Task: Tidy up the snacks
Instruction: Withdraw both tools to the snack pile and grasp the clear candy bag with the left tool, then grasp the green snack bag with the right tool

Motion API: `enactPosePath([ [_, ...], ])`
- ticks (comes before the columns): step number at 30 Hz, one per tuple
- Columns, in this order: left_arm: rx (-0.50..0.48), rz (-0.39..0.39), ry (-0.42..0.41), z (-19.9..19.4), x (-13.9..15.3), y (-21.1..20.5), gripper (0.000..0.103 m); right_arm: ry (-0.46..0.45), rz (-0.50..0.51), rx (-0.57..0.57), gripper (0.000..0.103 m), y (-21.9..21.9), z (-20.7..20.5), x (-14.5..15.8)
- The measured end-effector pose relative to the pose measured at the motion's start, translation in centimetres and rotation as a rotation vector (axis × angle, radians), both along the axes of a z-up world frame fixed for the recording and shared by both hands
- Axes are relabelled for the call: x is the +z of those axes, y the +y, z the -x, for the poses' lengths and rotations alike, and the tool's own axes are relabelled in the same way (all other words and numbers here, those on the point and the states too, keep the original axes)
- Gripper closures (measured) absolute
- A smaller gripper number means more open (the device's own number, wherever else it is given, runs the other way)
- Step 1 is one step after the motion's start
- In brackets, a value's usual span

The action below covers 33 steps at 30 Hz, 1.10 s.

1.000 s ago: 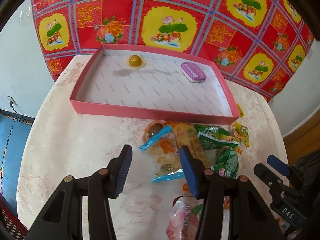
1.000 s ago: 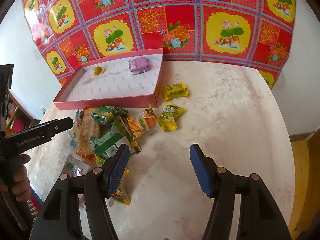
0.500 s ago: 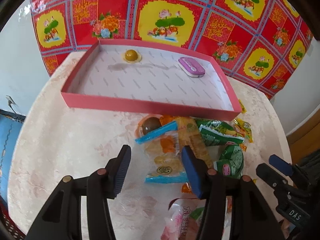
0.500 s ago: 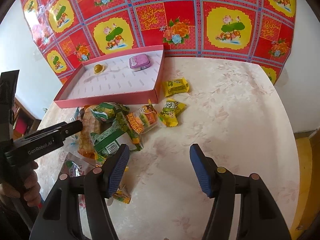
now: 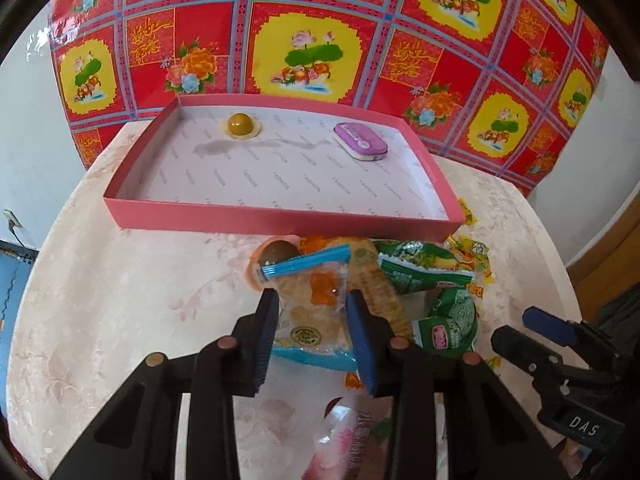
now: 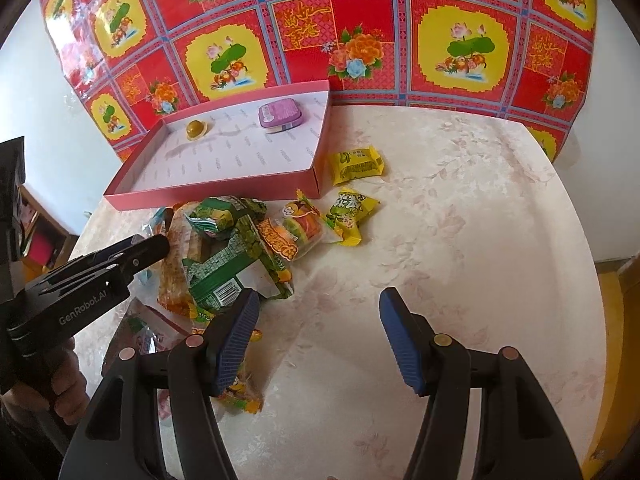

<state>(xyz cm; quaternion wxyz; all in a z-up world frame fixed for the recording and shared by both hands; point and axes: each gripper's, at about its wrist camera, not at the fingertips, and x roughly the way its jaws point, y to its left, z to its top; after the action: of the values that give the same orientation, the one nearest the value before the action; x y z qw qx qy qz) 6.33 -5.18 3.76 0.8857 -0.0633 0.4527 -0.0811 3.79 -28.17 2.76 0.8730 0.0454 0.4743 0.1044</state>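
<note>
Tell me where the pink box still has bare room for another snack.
The pink box floor is bare between the yellow jelly cup and purple tin and along its near wall. Crowded: the snack pile in front of it.

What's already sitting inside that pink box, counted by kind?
Round golden-brown jelly cup: 1
Flat purple tin with rounded corners: 1
Total inside the shallow pink cardboard box: 2
</note>
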Motion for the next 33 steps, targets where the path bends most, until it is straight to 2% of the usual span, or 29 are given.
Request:
enactPosePath([
  [3,0.032,0.055,0.015,-0.2,-0.3,0.8,0.062,-0.002,-0.001,0.003,0.039,0.0,0.0,0.0],
  [5,0.061,0.067,0.028,-0.3,-0.6,1.3,0.051,-0.003,0.0,0.006,0.039,0.1,0.0,-0.1],
  [9,0.066,0.101,0.039,-0.5,-0.7,1.7,0.05,-0.004,0.002,0.009,0.039,0.3,-0.1,0.0],
  [10,0.061,0.105,0.037,-0.4,-0.7,1.7,0.053,-0.005,0.0,0.01,0.039,0.4,-0.1,0.0],
  [12,0.037,0.121,0.03,-0.4,-0.7,1.6,0.065,-0.004,-0.004,0.013,0.039,0.5,0.0,0.1],
  [14,0.018,0.111,0.026,-0.3,-0.5,1.2,0.069,-0.004,-0.003,0.015,0.039,0.7,0.0,0.1],
  [19,0.009,0.09,0.02,-0.1,-0.3,1.3,0.073,-0.011,-0.007,0.016,0.039,0.9,0.1,0.5],
  [24,0.044,0.016,0.01,0.5,0.3,2.8,0.073,-0.023,-0.047,0.025,0.039,1.1,0.3,1.2],
  [28,0.067,-0.015,0.031,1.0,0.0,4.1,0.073,-0.013,-0.066,0.05,0.039,1.9,0.3,1.1],
  [33,0.068,-0.017,0.031,1.8,-0.2,5.0,0.073,0.001,-0.061,0.084,0.039,3.3,0.1,0.6],
])
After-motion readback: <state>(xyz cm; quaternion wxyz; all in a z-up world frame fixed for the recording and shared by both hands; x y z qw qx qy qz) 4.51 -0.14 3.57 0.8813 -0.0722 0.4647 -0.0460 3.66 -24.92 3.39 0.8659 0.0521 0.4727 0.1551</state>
